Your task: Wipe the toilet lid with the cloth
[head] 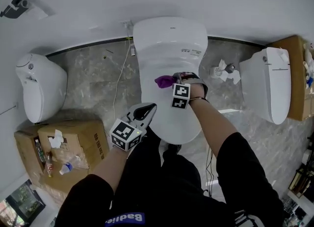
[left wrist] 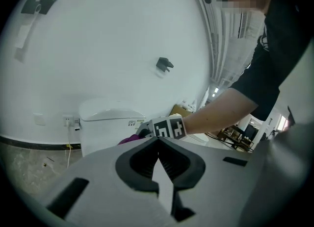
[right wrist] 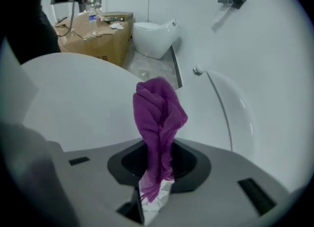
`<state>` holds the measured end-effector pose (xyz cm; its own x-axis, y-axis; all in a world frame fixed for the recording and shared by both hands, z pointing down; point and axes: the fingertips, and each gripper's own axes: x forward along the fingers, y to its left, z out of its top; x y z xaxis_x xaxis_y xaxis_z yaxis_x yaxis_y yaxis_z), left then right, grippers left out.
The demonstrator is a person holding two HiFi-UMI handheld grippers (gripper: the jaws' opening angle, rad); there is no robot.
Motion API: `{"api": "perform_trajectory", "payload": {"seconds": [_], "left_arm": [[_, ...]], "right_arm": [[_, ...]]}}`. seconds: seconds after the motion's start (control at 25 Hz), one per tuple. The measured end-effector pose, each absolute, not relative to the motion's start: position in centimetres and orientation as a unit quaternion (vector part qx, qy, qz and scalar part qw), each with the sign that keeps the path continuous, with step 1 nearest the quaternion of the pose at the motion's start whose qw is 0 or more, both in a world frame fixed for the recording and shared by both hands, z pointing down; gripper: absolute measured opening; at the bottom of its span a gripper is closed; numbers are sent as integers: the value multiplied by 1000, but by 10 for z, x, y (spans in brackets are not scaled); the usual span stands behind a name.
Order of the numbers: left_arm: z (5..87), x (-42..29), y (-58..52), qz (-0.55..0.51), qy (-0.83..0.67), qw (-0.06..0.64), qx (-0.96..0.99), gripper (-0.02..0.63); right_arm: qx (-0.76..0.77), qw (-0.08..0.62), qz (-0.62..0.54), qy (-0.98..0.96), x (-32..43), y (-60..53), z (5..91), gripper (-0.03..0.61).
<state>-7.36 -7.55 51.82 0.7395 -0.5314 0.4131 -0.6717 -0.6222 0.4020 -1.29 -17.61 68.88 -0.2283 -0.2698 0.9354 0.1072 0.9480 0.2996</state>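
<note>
I'm standing by while the person leans over the closed toilet. The right gripper (head: 174, 79) points steeply down at the toilet lid (head: 184, 123), and its jaws are clamped on a purple cloth (head: 164, 80). In the right gripper view the cloth (right wrist: 158, 118) is pinched low between the jaws and bunches into a loose twist beyond them, so plenty of fabric is free to meet the surface. That grip looks chosen for wiping, with a firm hold at one end and a soft wad at the other.

The cloth sits over the back part of the lid, close to the tank (head: 169, 35). I can't tell from here whether it touches the lid or hangs just above it. Starting at the back would let the person drag the cloth toward themselves.

The left gripper (head: 147, 109) is by the near left edge of the lid, tilted only slightly downward. Its jaws are together with nothing between them. I'd say it is simply parked there, out of the wiping path.

A cardboard box (head: 73, 142) stands on the floor to the left.
</note>
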Motion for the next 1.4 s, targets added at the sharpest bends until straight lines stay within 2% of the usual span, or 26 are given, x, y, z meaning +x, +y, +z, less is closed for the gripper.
{"api": "perform_trajectory", "payload": {"seconds": [0.28,0.6,1.0,1.4], "left_arm": [[550,-96,-92,151,-315,290,891,17],[566,-109,-85,159,-313,303,886,17],[548,-78,-56,147,-316,293,890,17],[507,-41,32,131,-347,273,887,17]], "right_arm": [[56,643,-139,-751,-19,-236,754,98],[27,655,-138,-743,-14,-229,776,98],[29,644,-138,-752,4,-171,738,98],[10,631,-158,-759,38,-39,661,98]]}}
